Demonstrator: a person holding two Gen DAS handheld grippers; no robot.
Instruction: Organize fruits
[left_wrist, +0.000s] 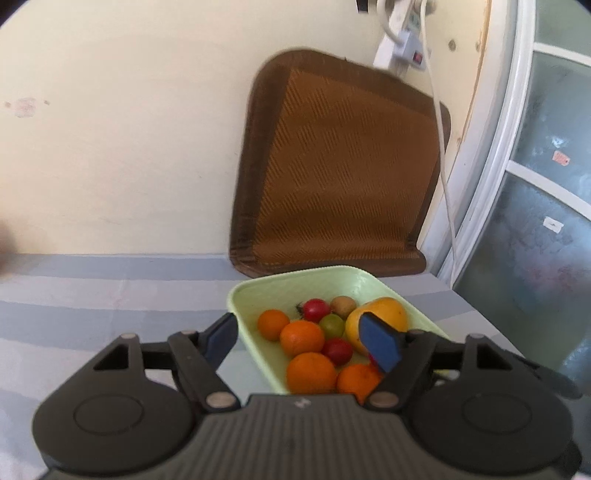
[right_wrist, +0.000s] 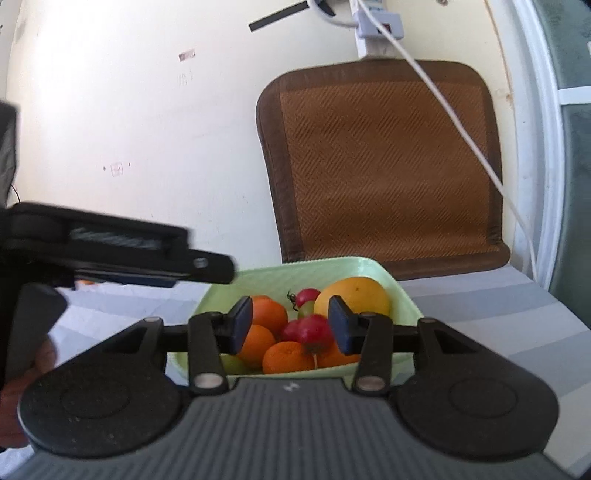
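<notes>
A pale green tray (left_wrist: 295, 280) (right_wrist: 295, 271) sits on the striped table and holds several oranges (left_wrist: 302, 336) (right_wrist: 286, 356), red tomatoes (left_wrist: 316, 309) (right_wrist: 312, 328), a green grape (left_wrist: 331, 325), a brownish small fruit (left_wrist: 342, 305) and a large yellow fruit (left_wrist: 384, 314) (right_wrist: 354, 293). My left gripper (left_wrist: 301, 341) is open and empty, held above the tray's near left part. My right gripper (right_wrist: 290, 326) is open and empty, just above the fruit at the tray's near edge. The left gripper's body (right_wrist: 110, 243) shows at the left of the right wrist view.
A brown woven cushion (left_wrist: 340, 170) (right_wrist: 384, 166) leans against the cream wall behind the tray. A white power strip (left_wrist: 397, 48) with a hanging cable (right_wrist: 461, 136) is above it. A window frame (left_wrist: 491, 147) stands at the right. The table has a grey-striped cloth (left_wrist: 110, 302).
</notes>
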